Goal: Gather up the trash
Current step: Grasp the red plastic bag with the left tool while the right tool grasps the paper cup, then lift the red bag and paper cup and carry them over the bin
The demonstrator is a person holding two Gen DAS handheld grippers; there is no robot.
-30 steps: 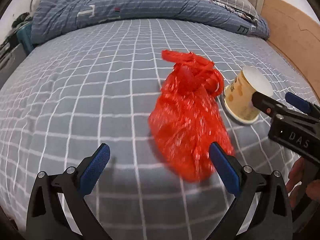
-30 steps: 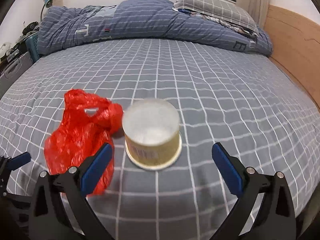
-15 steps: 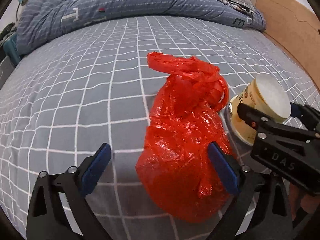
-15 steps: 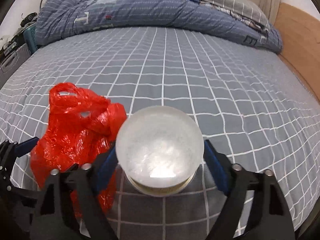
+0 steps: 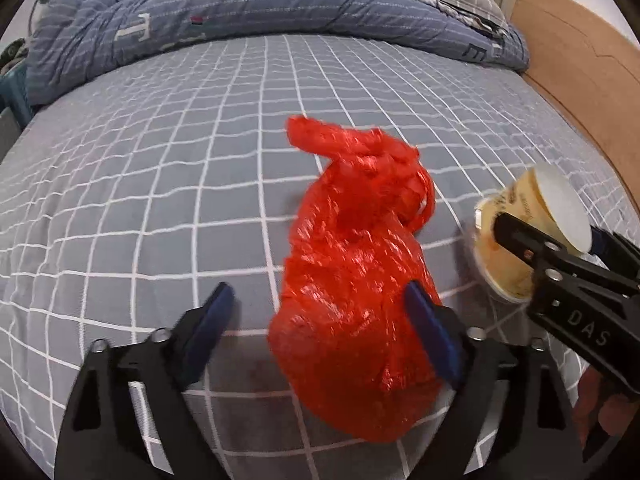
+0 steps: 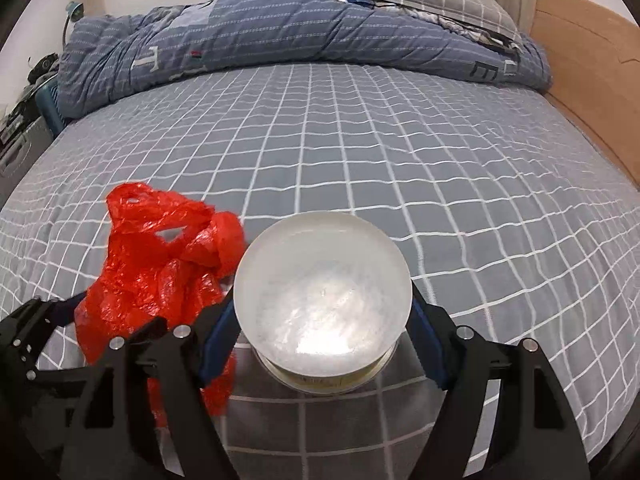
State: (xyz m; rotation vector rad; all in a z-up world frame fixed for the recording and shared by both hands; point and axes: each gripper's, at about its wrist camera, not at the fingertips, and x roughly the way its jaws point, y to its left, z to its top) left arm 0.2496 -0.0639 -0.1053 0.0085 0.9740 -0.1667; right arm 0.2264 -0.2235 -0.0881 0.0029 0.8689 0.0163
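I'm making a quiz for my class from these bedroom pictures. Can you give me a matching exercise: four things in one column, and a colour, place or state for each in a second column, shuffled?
Things:
1. bag
2. cup
3. left claw
4. quilt

Descriptions:
A. open, fingers on either side of the red plastic
B. upside down, between the right claw's fingers
C. bunched up at the far end of the bed
D. red, crumpled, lying on the checked sheet

Pairs: 1-D, 2-B, 3-A, 4-C
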